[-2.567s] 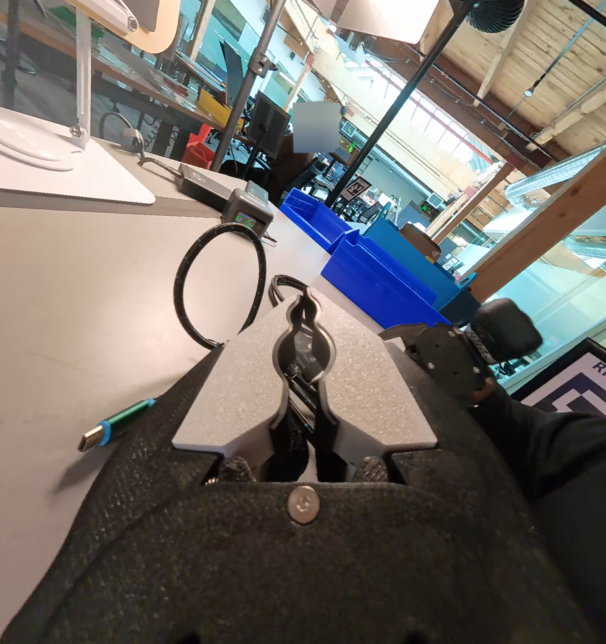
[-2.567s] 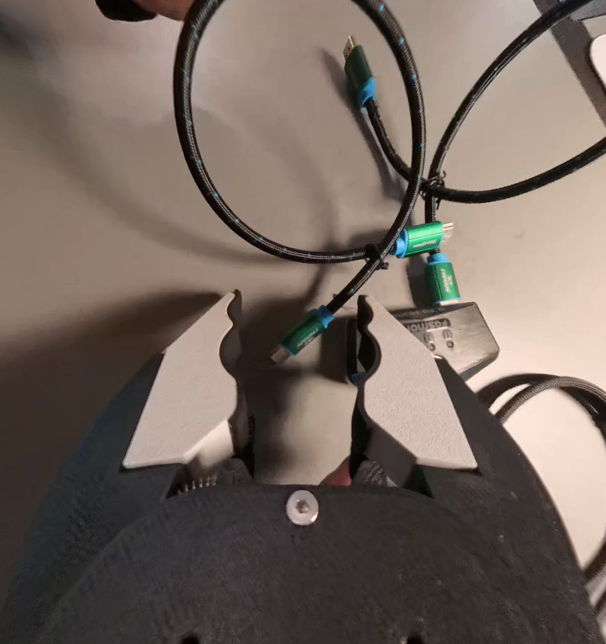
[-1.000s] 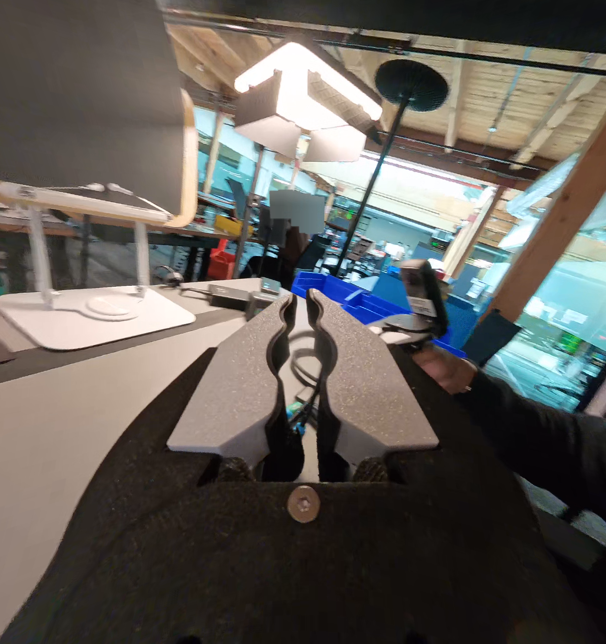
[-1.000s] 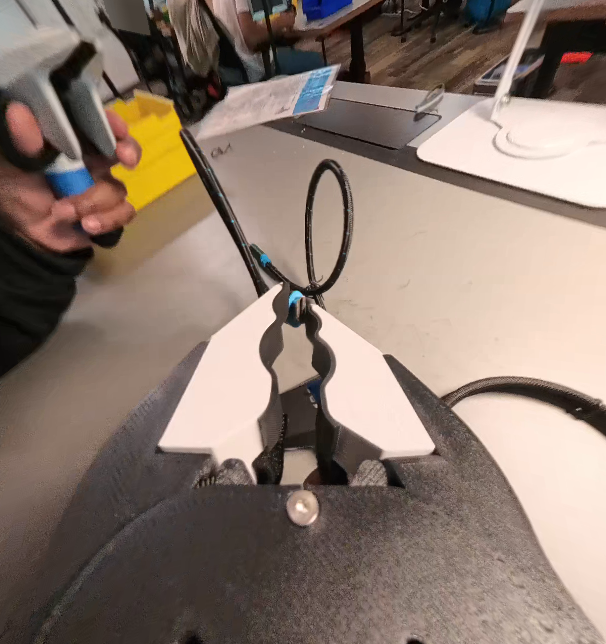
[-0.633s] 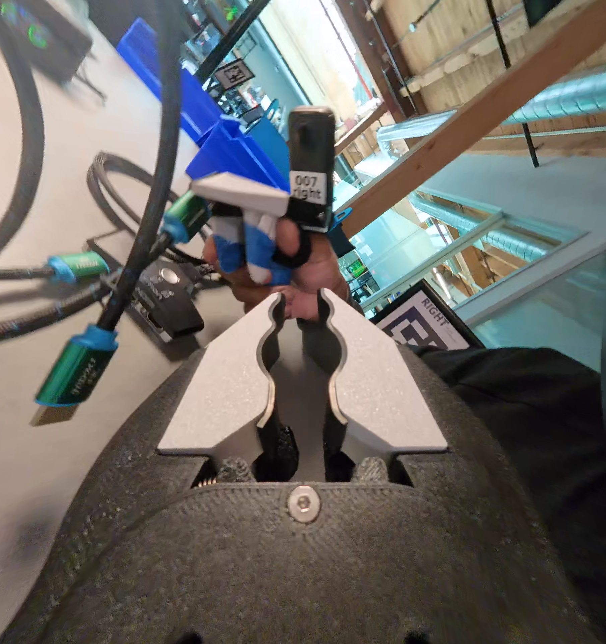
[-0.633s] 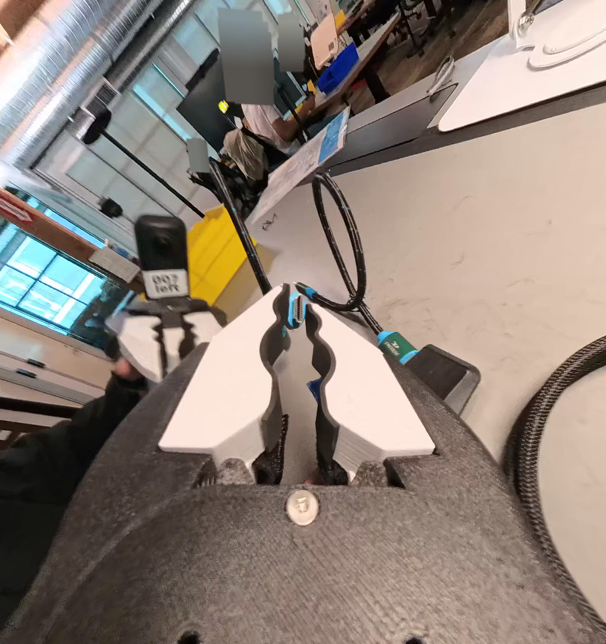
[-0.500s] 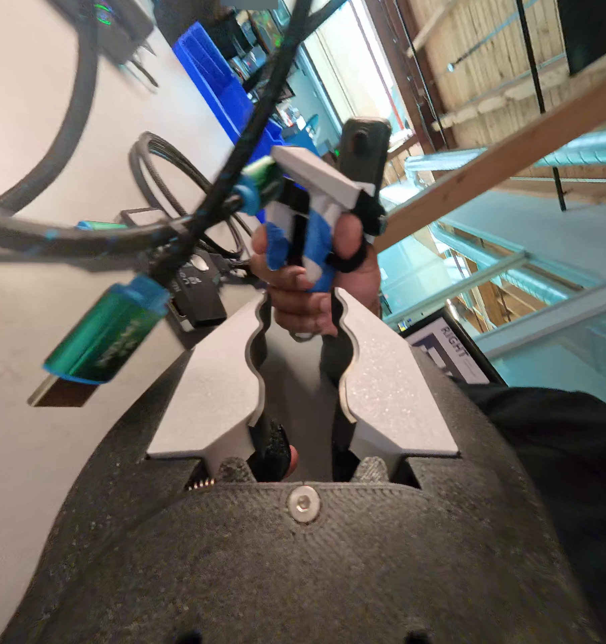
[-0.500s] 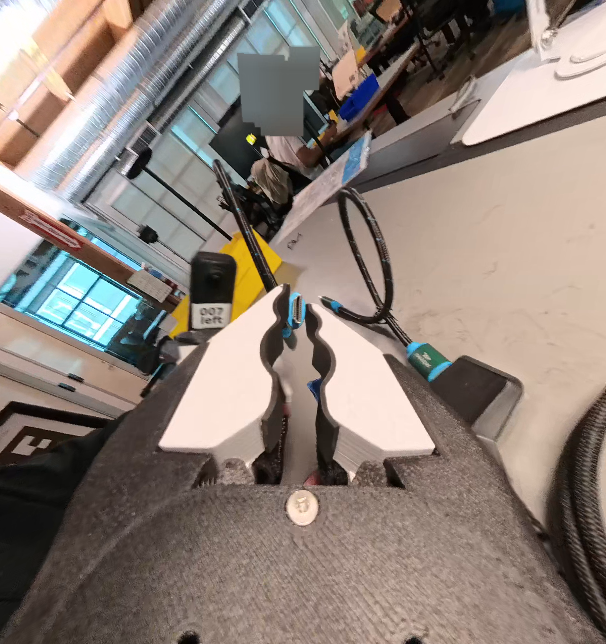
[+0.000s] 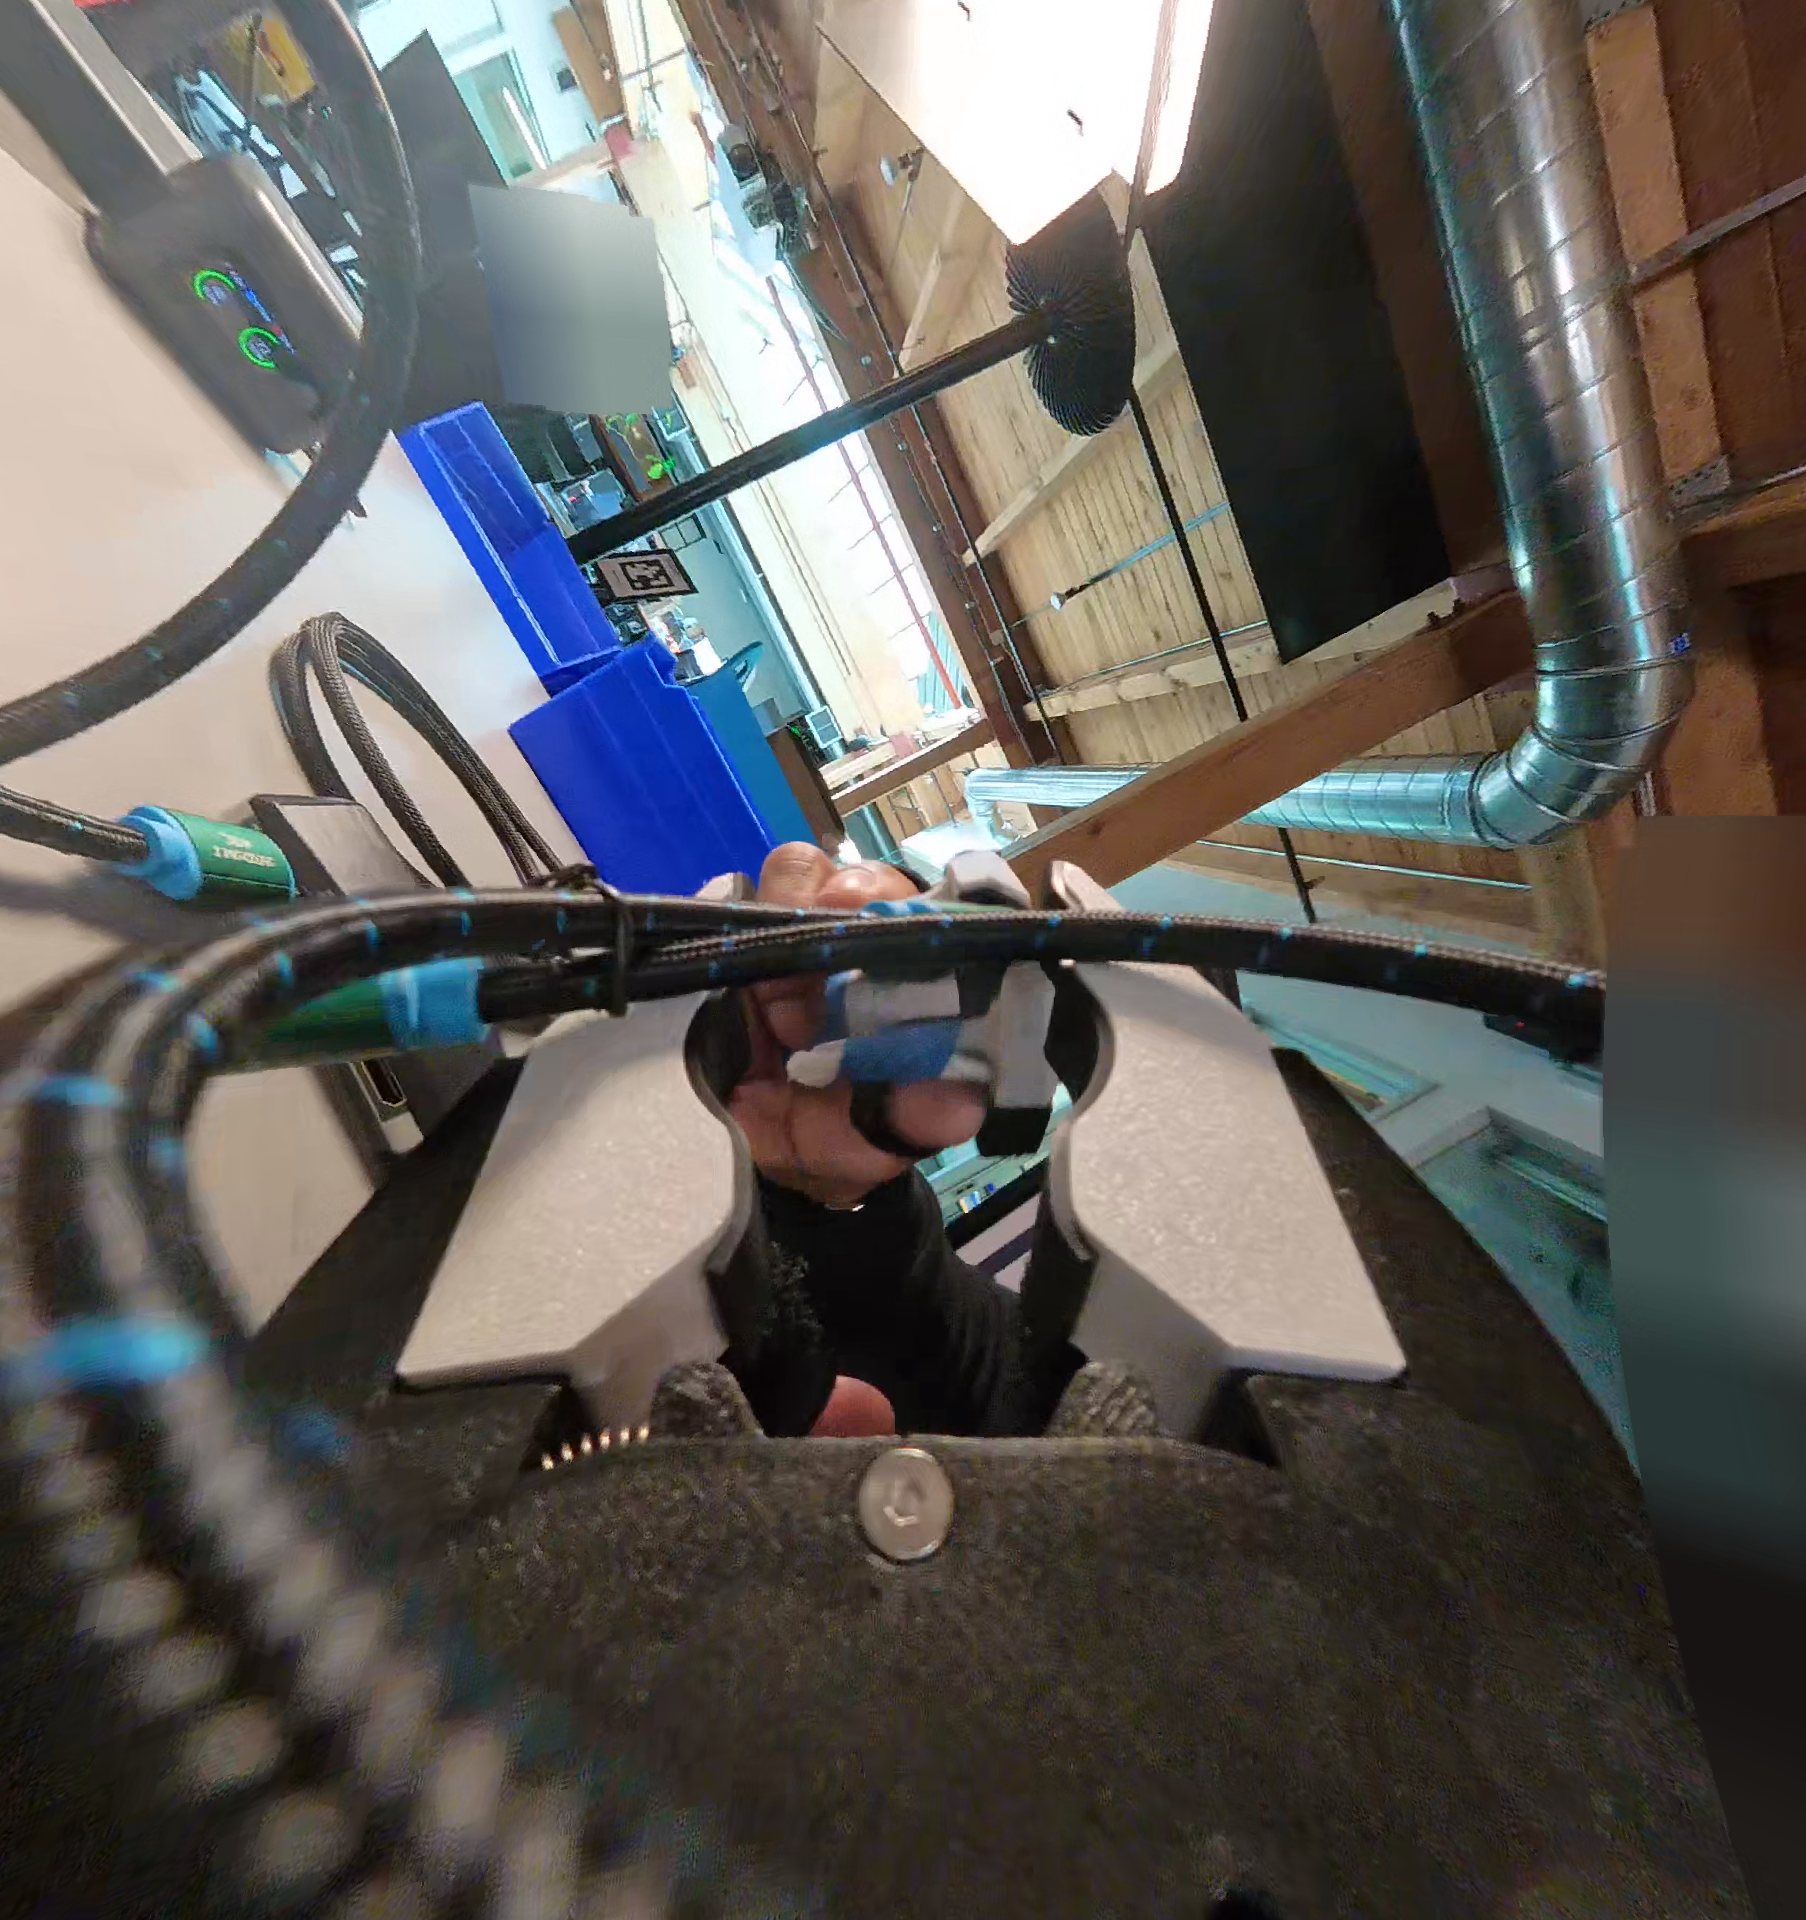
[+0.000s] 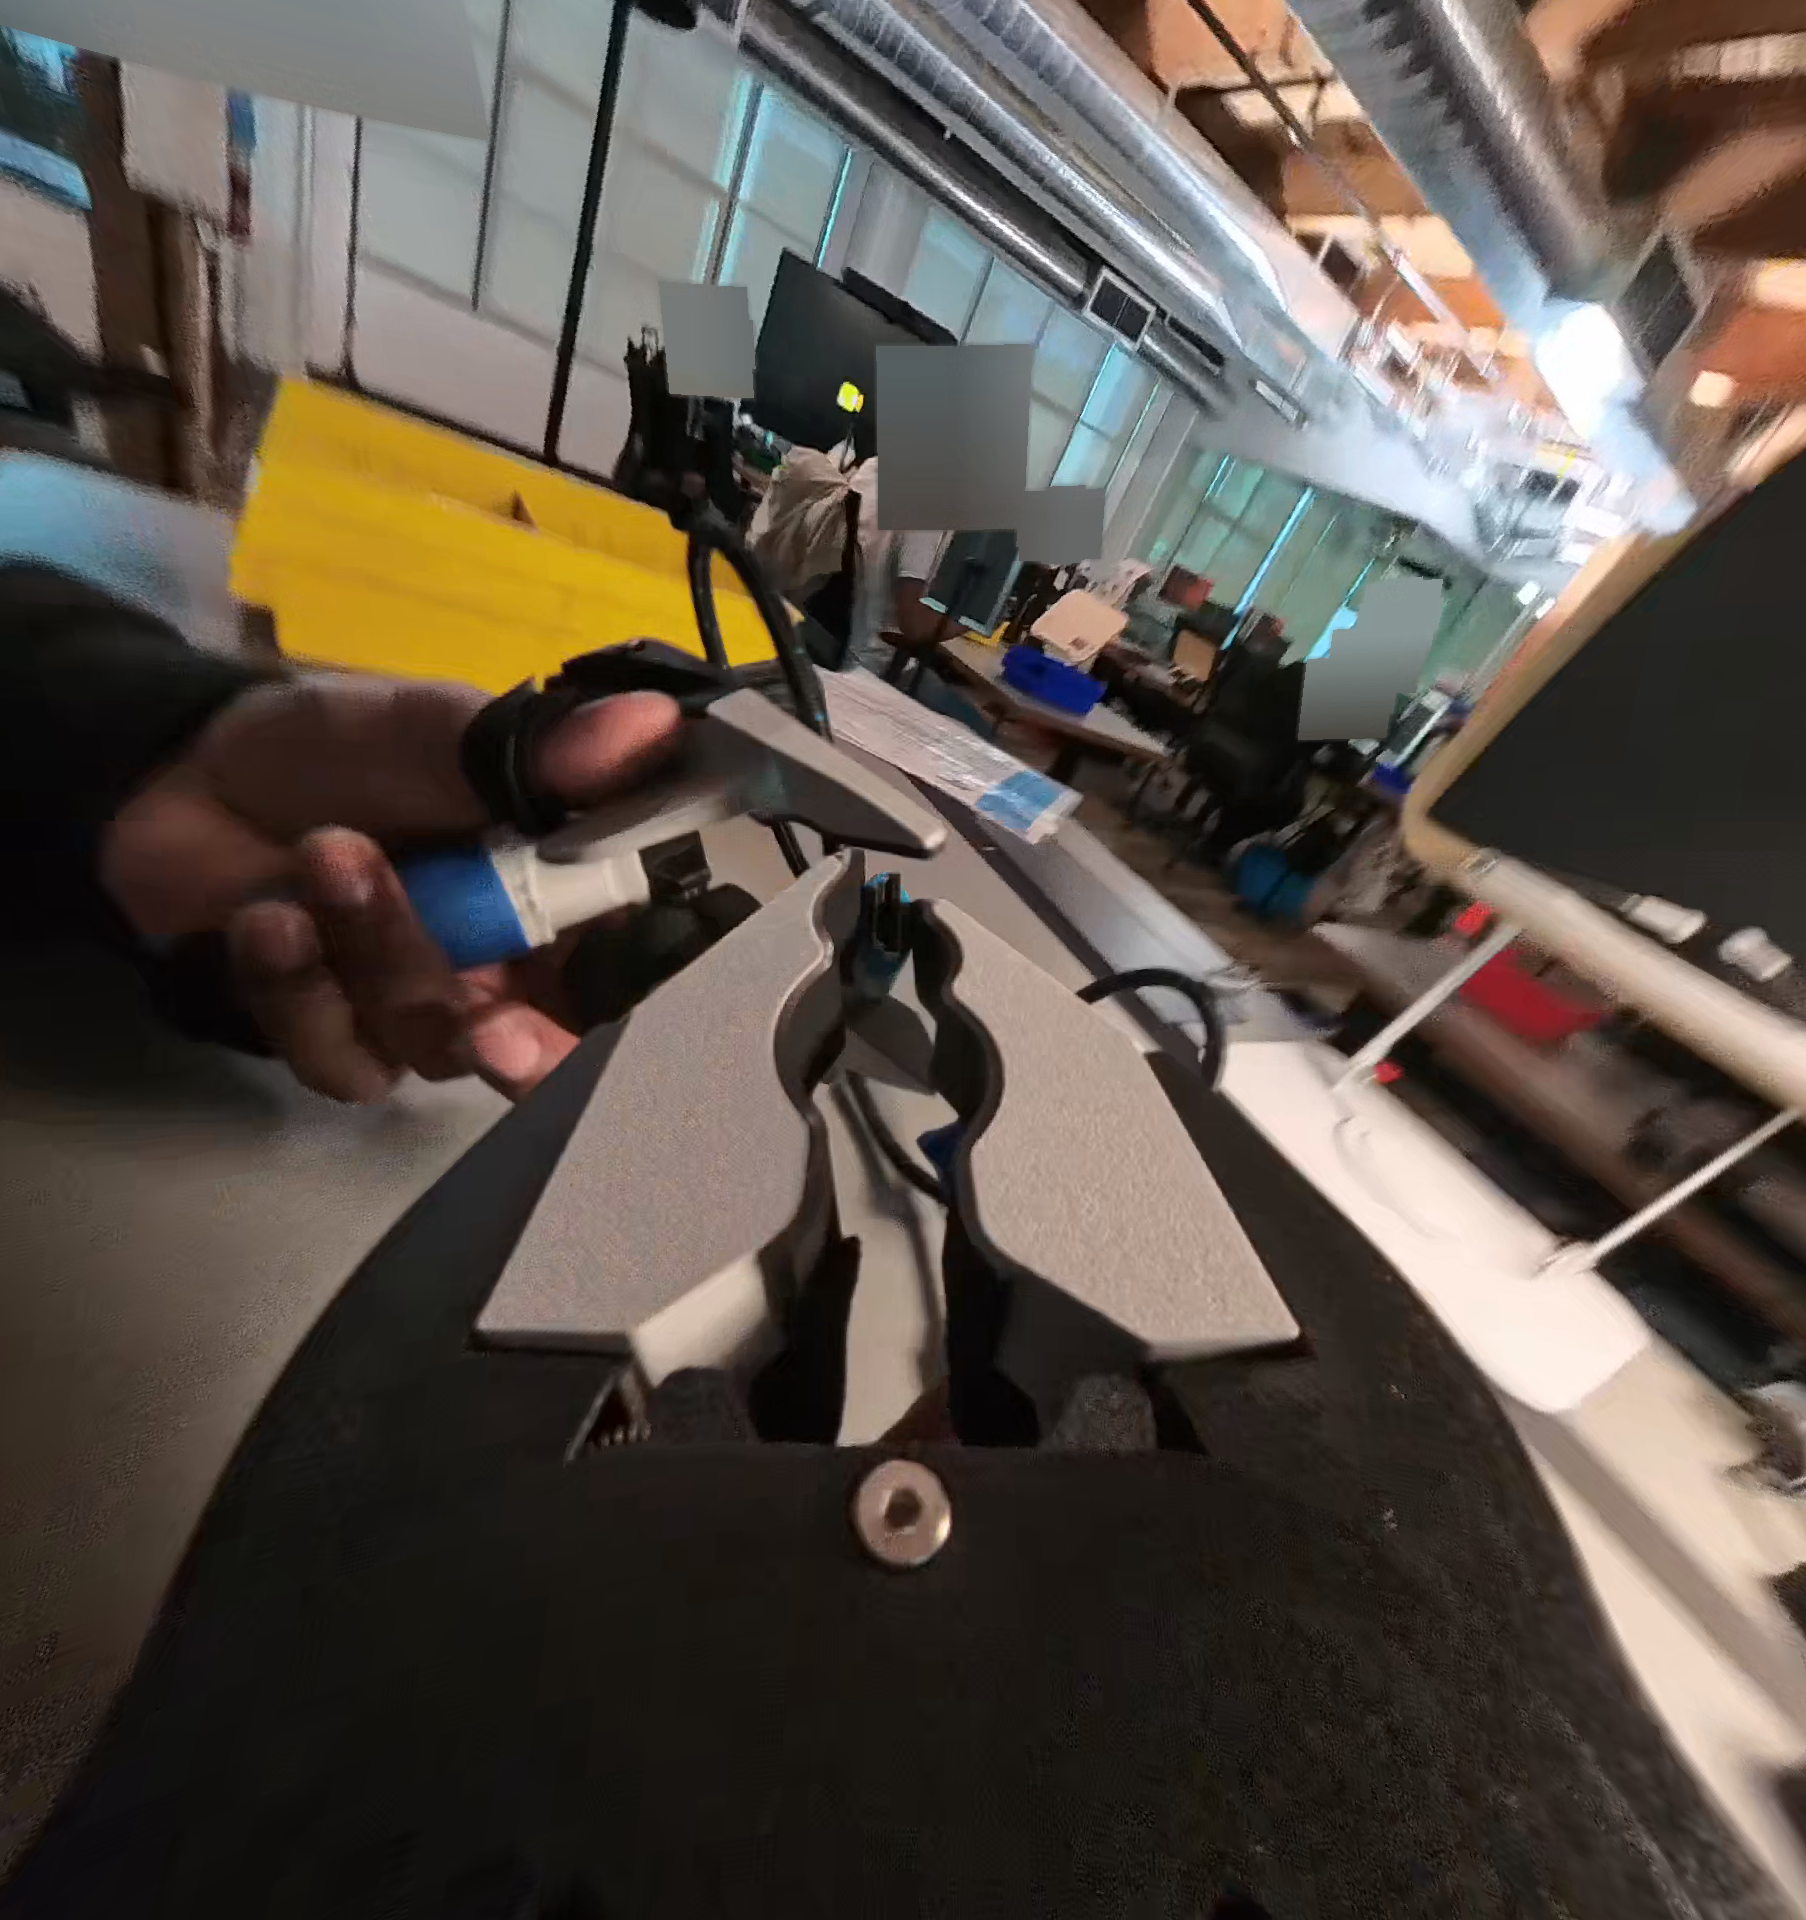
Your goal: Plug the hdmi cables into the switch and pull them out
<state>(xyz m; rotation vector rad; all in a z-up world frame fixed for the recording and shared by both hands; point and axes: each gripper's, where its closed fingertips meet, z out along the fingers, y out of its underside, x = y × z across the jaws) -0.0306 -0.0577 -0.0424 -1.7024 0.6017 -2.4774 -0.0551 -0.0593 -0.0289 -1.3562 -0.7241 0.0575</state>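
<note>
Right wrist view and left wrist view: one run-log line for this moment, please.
right gripper: shut on blue-collared HDMI plug | left gripper: open, empty | braided black cables: draped across left fingertips | black HDMI switch box: one green plug at it

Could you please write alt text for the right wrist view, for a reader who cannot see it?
The right claw is closed on the blue collar of an HDMI plug held at its tips. Just beyond to the left, a hand grips the left claw; a blurred workshop with a yellow bin lies behind.

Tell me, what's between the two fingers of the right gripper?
In the right wrist view, the right gripper pinches an HDMI plug with a blue collar; its cable runs back between the fingers.
</note>
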